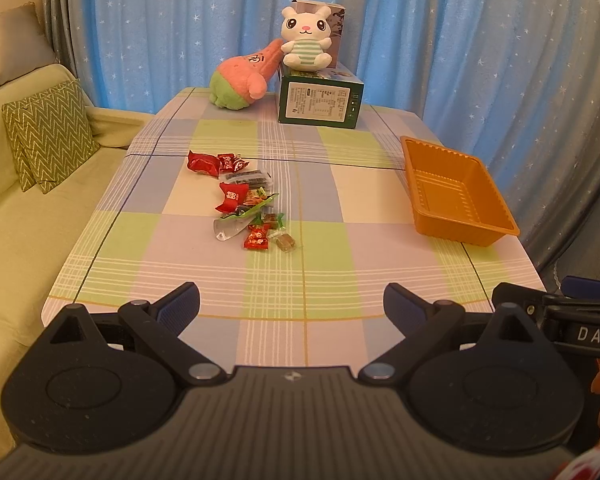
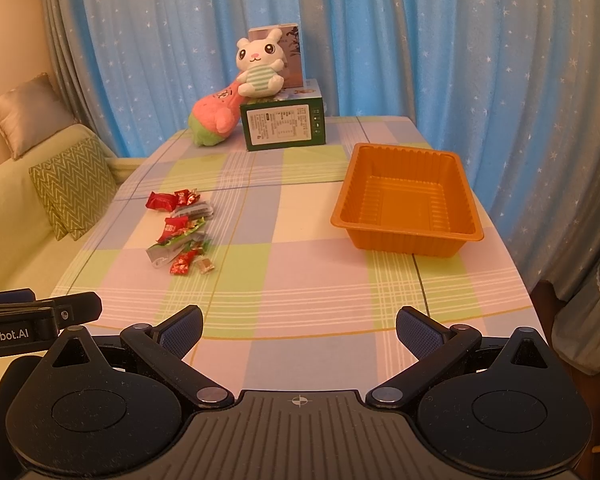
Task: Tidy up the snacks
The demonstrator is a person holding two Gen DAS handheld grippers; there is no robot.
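Snacks (image 1: 242, 202): we see them far and left of centre, strung near to far on the bench (image 1: 300, 288).
Tray (image 1: 456, 192): far right, empty.
Nearer: our left hand-held gripper (image 1: 291, 306), we judge.
Both hand-held grippers: left and right (image 2: 299, 330) spread, holding nothing.

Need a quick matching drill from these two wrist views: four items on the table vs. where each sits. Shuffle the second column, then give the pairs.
Things:
1. orange tray
2. white bunny plush
3. snack pile
4. pink star plush

Places:
A. leaning against the green box's left side
B. right half of the table, empty
C. on top of the green box
D. left of table centre, loose on the cloth

Pairs: 1-B, 2-C, 3-D, 4-A
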